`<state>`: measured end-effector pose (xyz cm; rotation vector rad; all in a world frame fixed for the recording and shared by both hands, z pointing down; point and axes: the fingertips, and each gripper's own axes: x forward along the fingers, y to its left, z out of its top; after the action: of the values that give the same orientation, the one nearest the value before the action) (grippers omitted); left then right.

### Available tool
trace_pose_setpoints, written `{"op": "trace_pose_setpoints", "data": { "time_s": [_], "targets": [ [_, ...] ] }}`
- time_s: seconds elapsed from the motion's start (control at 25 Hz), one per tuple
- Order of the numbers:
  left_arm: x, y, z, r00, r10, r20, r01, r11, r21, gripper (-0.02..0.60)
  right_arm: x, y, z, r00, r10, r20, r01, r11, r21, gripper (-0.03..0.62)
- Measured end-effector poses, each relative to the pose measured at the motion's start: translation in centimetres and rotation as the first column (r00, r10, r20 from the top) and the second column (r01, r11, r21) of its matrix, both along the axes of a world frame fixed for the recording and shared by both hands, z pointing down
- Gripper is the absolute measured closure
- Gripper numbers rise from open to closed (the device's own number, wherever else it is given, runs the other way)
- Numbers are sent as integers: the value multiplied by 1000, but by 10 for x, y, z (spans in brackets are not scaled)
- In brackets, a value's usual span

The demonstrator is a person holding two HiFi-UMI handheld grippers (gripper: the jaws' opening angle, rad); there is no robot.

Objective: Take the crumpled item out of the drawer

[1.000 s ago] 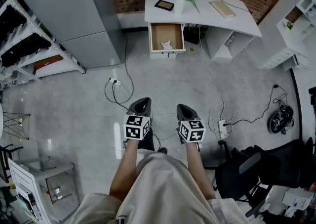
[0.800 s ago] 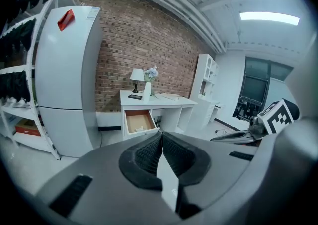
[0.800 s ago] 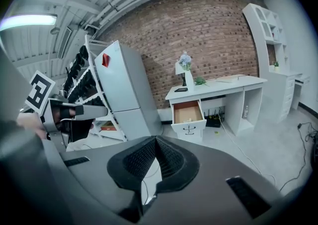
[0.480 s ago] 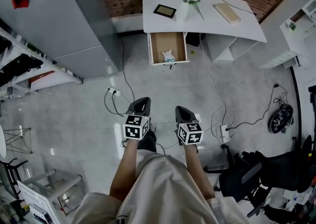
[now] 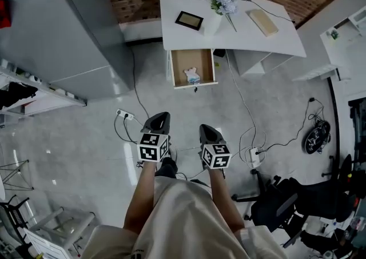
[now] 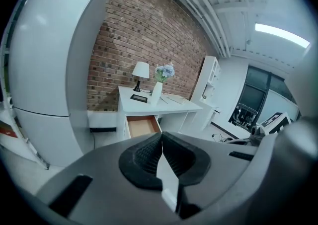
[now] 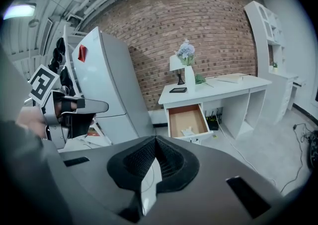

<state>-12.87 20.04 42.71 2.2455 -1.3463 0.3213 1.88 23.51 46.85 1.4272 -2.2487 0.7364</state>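
**A:** So, how far along was the job at that point?

**B:** Barely begun, by the look of it. The drawer (image 5: 197, 60) already stood pulled out from under the tabletop (image 5: 246, 29), so opening it seemed done. But the crumpled item (image 5: 191, 74) lay inside, near the drawer's front edge, untouched.

**A:** And the grippers?

**B:** The left gripper (image 5: 158, 120) and the right gripper (image 5: 208, 133) were held side by side, both aimed toward the drawer. It sat well ahead of them, across a stretch of floor (image 5: 189, 106). Each had its jaws pressed together at the tips, with nothing between them.

**A:** What was left, then?

**B:** Nearly everything, judging from that. The person had to close the distance, part one pair of jaws, pinch the item and lift it clear of the drawer.

**A:** Anything hard to make out?

**B:** Plenty. The item was pale but too small to tell whether it was paper or cloth. In the left gripper view only the drawer's bare bottom showed above the gripper's body, and the item did not appear at all. The back of the drawer was tucked under the tabletop, so whatever lay there stayed hidden.
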Motion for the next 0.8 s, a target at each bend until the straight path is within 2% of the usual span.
{"op": "trace_pose_setpoints", "data": {
  "time_s": [0.32, 0.56, 0.8],
  "targets": [
    [-24, -38, 1, 1000, -15, -13, 15, 1000, -6, 565, -20, -41, 9, 1000, -11, -5, 11, 1000, -20, 569],
    [-8, -56, 0, 1000, 5, 17, -4, 1000, -5, 565, -5, -88, -4, 1000, -23, 13, 23, 1000, 15, 569],
    [3, -103, -4, 999, -30, 39, 30, 1000, 6, 565, -9, -158, -11, 992, -128, 17, 127, 991, 33, 569]
  ]
}}
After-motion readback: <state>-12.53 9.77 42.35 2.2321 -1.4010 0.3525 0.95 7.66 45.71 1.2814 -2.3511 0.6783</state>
